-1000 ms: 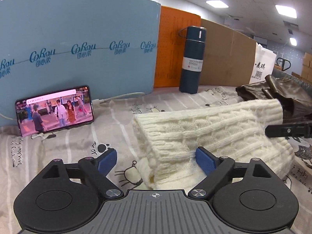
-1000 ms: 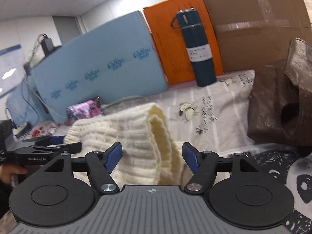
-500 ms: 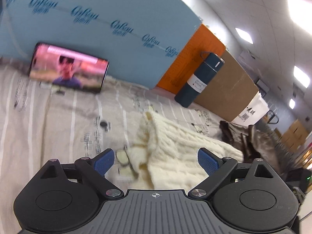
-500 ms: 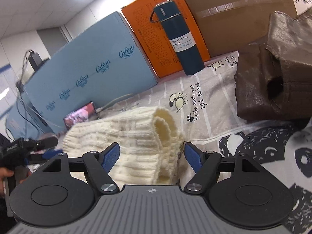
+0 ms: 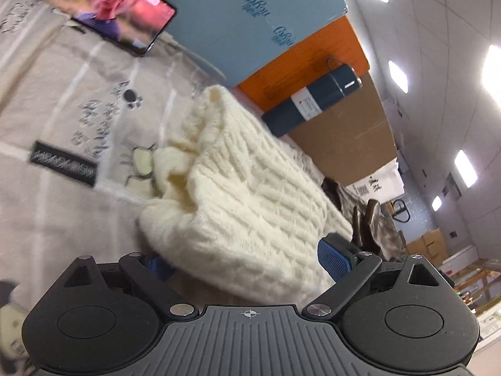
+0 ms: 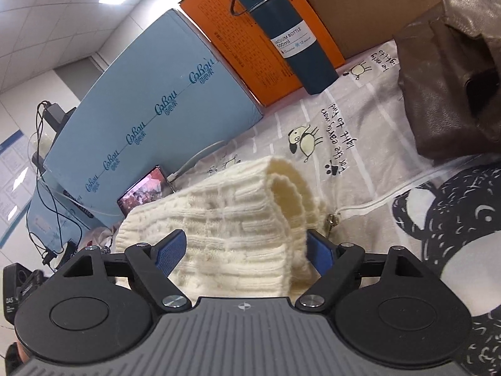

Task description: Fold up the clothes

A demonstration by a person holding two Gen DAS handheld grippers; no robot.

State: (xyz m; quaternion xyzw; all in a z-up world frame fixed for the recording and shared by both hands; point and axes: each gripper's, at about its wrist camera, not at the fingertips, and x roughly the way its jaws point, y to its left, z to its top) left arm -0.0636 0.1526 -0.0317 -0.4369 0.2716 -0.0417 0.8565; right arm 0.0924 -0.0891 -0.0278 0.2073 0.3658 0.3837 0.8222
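Observation:
A folded cream knit sweater (image 5: pixel 250 194) lies on a printed bed sheet (image 5: pixel 62 100). My left gripper (image 5: pixel 247 261) is rolled to one side at the sweater's near end. Its jaws stand wide with the knit between them; the left pad is half hidden under the fabric and the right pad (image 5: pixel 336 258) shows beside it. At the other end of the sweater (image 6: pixel 238 219), my right gripper (image 6: pixel 244 253) straddles the rolled fold. Its jaws are opening, with the knit between the blue pads but not squeezed.
A brown leather garment (image 6: pixel 447 78) lies to the right on the sheet (image 6: pixel 360 125). A dark blue bottle (image 6: pixel 285 31), an orange board (image 6: pixel 238 47), a blue foam board (image 6: pixel 150 103) and cardboard line the back. A lit phone (image 6: pixel 145 192) leans there.
The left gripper has rolled hard and sunk closer to the sweater's end, so the knit now fills the space between its jaws. The right gripper's jaws have spread and it has tilted.

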